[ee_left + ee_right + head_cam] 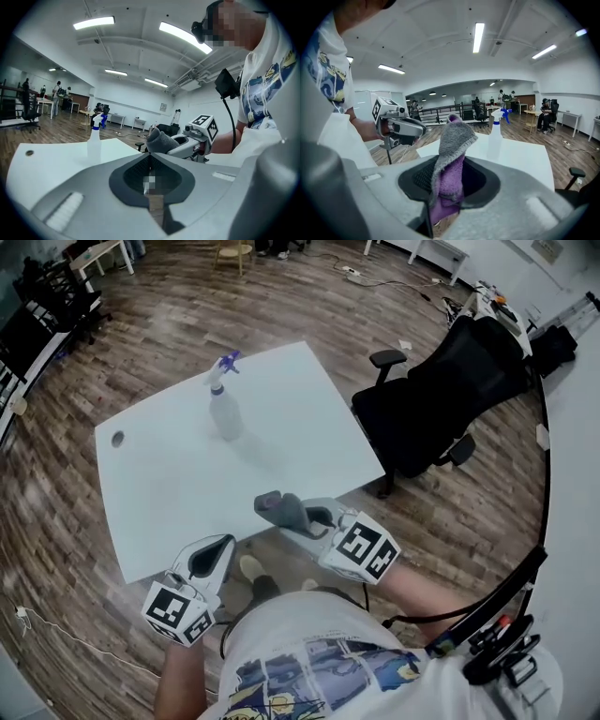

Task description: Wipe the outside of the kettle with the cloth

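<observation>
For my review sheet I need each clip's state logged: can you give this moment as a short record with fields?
table: white, with one spray bottle standing on it
kettle: none in view
cloth: grey and purple, held at the table's near edge
right gripper: shut on the cloth
left gripper: shut, empty
beside table: black office chair

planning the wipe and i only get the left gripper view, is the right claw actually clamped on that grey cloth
Observer: Yes. The right gripper view shows the right claw shut on the grey-and-purple cloth, which is folded grey outside, purple inside.
Operator: and the kettle? i only see a spray bottle
Observer: No kettle shows in any view. From the head view, the white rectangular table carries just the clear plastic spray bottle with a blue trigger.
</observation>
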`<state>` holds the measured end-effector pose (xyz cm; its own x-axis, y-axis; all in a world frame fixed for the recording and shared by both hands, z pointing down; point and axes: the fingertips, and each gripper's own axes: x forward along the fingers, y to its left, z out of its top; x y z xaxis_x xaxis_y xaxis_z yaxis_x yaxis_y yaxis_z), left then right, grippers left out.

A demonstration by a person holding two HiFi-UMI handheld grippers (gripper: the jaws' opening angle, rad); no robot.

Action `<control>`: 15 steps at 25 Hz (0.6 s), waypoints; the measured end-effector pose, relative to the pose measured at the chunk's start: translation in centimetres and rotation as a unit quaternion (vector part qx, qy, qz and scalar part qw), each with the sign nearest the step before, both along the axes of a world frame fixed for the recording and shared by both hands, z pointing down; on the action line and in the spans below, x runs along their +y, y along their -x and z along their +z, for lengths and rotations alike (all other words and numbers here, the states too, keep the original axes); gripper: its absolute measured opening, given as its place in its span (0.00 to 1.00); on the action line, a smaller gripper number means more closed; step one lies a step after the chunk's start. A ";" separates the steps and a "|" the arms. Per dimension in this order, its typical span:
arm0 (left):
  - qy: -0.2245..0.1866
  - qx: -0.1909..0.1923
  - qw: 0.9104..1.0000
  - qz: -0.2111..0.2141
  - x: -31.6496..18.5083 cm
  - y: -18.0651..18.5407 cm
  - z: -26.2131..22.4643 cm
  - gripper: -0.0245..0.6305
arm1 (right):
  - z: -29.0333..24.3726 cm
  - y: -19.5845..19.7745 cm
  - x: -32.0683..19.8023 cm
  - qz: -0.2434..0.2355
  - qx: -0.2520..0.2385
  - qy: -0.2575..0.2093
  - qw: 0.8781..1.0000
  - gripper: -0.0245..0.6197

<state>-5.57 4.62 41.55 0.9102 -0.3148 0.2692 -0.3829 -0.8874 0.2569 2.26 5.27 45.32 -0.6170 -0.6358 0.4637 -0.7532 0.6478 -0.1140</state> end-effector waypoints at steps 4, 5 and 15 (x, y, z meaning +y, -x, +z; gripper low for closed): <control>0.009 -0.021 1.000 -0.012 3.0 -0.9 0.8 0.04 | 0.1 -0.8 2.5 -0.011 -0.013 -0.007 1.000 0.22; 0.011 -0.023 1.000 -0.013 3.7 -1.0 1.3 0.04 | 0.2 -1.0 3.1 -0.012 -0.015 -0.008 1.000 0.22; 0.011 -0.029 1.000 0.002 9.2 -4.5 2.5 0.04 | 1.3 -3.4 8.3 -0.014 -0.018 -0.002 1.000 0.22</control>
<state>-1.10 13.79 44.10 0.8939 -0.3053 0.3283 -0.3947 -0.8832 0.2532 5.66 13.62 46.62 -0.6510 -0.6197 0.4384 -0.7303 0.6689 -0.1388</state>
